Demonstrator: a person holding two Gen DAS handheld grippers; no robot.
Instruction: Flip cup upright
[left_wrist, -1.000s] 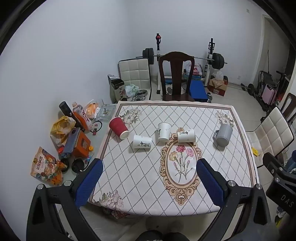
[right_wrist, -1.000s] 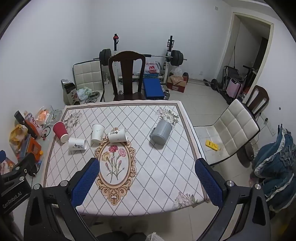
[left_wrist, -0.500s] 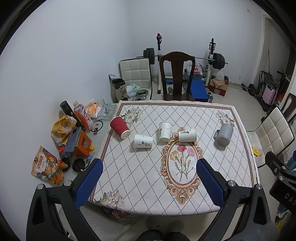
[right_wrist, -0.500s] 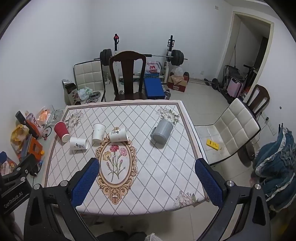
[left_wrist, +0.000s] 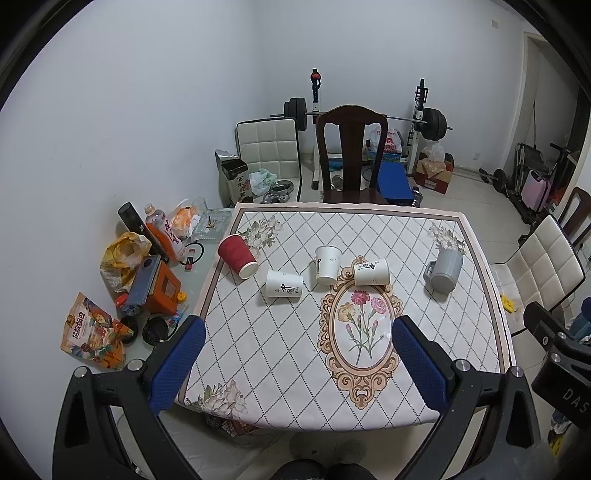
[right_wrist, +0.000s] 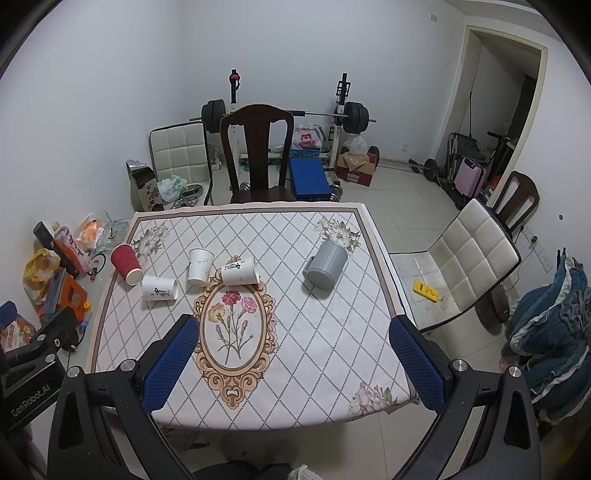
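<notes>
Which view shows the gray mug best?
Right wrist: the gray mug sits near frame centre, tipped over, its handle and ribbed wall clear. In the left wrist view the mug lies farther toward the right, smaller, handle still visible.

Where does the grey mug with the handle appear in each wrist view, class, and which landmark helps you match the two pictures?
Left wrist view: the grey mug lies at the right side of the table, near the far-right flower corner.
Right wrist view: the grey mug lies right of centre, just below that flower corner.
Shared landmark: the dark wooden chair behind the table.
</notes>
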